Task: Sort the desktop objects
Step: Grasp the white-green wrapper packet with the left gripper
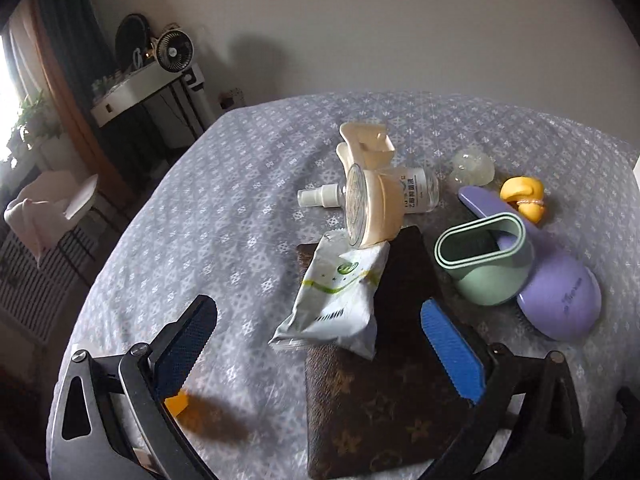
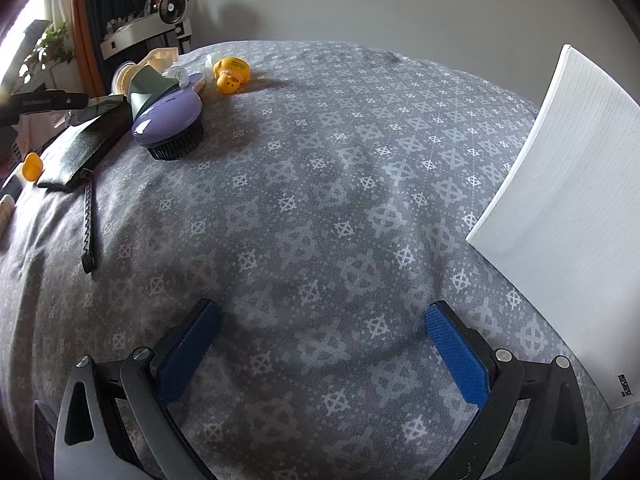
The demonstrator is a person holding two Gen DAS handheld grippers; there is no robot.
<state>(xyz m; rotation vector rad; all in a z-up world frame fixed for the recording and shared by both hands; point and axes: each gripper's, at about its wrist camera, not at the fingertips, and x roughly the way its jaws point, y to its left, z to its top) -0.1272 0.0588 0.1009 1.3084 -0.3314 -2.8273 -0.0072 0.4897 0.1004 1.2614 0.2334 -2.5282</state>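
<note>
In the left wrist view my left gripper (image 1: 320,336) is open above a brown patterned wallet (image 1: 384,400). A white and green wipes pack (image 1: 336,300) lies on the wallet between the fingers. Behind are a cream handheld fan (image 1: 372,208), a clear spray bottle (image 1: 400,192), a green cup (image 1: 484,260), a purple brush (image 1: 560,292) and a yellow duck (image 1: 524,196). My right gripper (image 2: 320,340) is open and empty over bare cloth. The brush (image 2: 168,116), duck (image 2: 230,74) and wallet (image 2: 84,148) sit far left in the right wrist view.
A white box (image 2: 560,208) stands at the right of the table. A small orange item (image 1: 176,404) lies by the left finger. A black strap (image 2: 88,224) trails from the wallet. The grey patterned tablecloth (image 2: 320,200) covers the table. Shelves with a fan (image 1: 172,50) stand beyond.
</note>
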